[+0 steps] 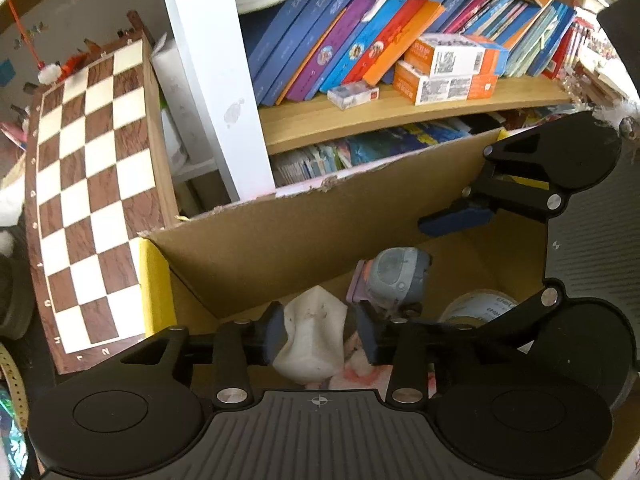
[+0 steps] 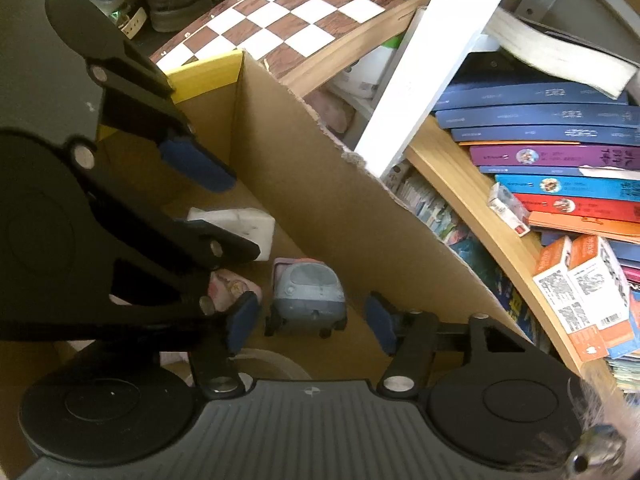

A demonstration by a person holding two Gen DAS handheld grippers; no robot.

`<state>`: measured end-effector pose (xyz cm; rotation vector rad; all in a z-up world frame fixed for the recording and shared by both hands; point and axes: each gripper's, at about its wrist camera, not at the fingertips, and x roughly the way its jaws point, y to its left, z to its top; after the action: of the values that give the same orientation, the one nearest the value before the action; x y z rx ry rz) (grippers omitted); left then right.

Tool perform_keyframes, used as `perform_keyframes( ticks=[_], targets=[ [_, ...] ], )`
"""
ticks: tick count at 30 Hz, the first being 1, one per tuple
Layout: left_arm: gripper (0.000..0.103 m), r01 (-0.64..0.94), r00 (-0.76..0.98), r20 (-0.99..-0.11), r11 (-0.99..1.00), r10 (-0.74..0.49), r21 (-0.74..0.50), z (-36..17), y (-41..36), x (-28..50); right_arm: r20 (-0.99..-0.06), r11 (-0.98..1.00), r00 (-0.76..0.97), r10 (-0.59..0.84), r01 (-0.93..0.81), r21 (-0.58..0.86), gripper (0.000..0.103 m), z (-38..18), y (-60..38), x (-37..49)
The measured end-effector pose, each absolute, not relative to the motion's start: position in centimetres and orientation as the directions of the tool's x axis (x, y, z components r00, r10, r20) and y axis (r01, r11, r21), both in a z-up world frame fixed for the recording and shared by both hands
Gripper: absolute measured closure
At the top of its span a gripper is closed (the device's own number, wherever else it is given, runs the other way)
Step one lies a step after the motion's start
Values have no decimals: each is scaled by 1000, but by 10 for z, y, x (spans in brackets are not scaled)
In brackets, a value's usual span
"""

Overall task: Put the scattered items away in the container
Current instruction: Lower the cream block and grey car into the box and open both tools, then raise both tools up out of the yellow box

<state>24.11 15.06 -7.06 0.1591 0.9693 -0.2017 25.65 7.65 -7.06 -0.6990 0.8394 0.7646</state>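
White foam block gets held over the cardboard box (image 1: 280,236)

The foam block (image 1: 312,336) is pinched by the left claw (image 1: 320,334); the right claw (image 2: 312,320) is spread open, toy car (image 2: 308,292) at 12 o'clock.

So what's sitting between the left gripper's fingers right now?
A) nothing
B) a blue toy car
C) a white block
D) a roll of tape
C: the white block sits between the left gripper fingers inside the box, while the toy car lies apart, further in.
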Motion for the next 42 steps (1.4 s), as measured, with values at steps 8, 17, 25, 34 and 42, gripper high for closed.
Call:
perform_keyframes(
  ticks=[8,17,25,34,42],
  targets=[
    [19,163,610,-792,984,-38,79,-52,157,226,-816,562,480,323,-791,-243,29,-57,66,248],
    [18,145,669,-743,984,-20,104,-29,154,200,-778,573,522,351,-776,-262,25,-36,60,228],
    [14,120,731,-681,989,-27,89,-5,151,172,-733,616,565,378,-745,-257,24,-13,45,208],
    [7,115,778,-627,990,-39,81,18,143,139,-681,674,611,405,-703,-229,23,12,20,182],
    [6,97,794,-606,994,-44,55,27,135,108,-650,716,635,417,-670,-195,20,24,-5,156]
  ],
)
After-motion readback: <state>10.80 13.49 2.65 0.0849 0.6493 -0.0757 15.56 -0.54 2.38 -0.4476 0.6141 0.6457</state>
